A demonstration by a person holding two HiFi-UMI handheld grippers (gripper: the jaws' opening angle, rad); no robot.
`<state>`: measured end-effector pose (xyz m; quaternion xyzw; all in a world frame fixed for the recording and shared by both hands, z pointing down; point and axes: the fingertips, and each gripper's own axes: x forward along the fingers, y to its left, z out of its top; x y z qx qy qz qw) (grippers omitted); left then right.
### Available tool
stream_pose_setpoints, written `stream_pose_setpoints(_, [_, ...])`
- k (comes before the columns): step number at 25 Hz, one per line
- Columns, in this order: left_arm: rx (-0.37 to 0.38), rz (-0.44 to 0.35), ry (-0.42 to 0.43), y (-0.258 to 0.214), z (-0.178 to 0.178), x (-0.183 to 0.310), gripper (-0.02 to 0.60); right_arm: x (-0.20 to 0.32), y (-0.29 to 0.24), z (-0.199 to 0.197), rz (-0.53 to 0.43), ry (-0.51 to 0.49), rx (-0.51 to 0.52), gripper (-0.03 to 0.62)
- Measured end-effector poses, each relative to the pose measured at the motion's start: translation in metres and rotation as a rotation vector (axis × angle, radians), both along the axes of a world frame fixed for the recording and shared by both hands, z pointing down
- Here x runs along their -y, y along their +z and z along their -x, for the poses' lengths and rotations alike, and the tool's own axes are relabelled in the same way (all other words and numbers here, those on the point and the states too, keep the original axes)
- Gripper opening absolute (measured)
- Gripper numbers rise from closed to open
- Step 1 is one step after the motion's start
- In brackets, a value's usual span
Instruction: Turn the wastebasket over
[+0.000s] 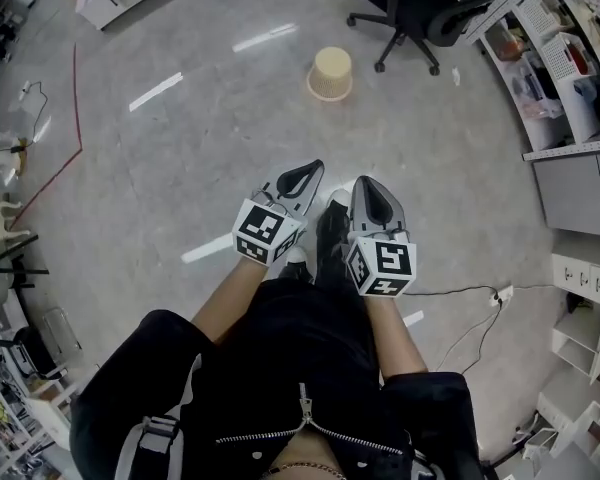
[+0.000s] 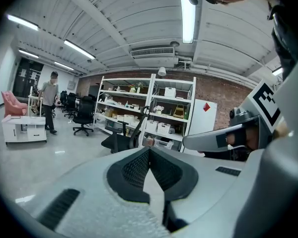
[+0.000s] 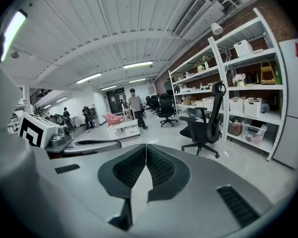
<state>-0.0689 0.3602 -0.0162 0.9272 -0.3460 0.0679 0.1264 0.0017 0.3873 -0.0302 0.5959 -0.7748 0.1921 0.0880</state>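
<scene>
Head view shows the left hand-held gripper (image 1: 316,166) shut and empty, the wastebasket (image 1: 331,74) well beyond on the floor (image 1: 170,168), axis vertical, wider end down, the right hand-held gripper (image 1: 361,181) likewise shut and empty, and a chair (image 1: 412,10) cut off at the top edge.

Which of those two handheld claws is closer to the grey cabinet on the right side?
Right. The right gripper is on the side toward the grey cabinet; the left gripper sits beyond it, farther away.

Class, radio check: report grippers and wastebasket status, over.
Left gripper and right gripper shut, empty. Wastebasket mouth-down on floor ahead, untouched. Office chair beyond, not blocking.
</scene>
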Motion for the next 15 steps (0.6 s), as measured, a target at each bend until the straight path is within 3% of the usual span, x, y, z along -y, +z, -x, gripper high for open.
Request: stream_pose_setpoints(15, [0.037,0.005,-0.072,-0.013,-0.083,0.182,0.005,0.193,0.001,-0.086,0.046,-0.114,0.036,0.011])
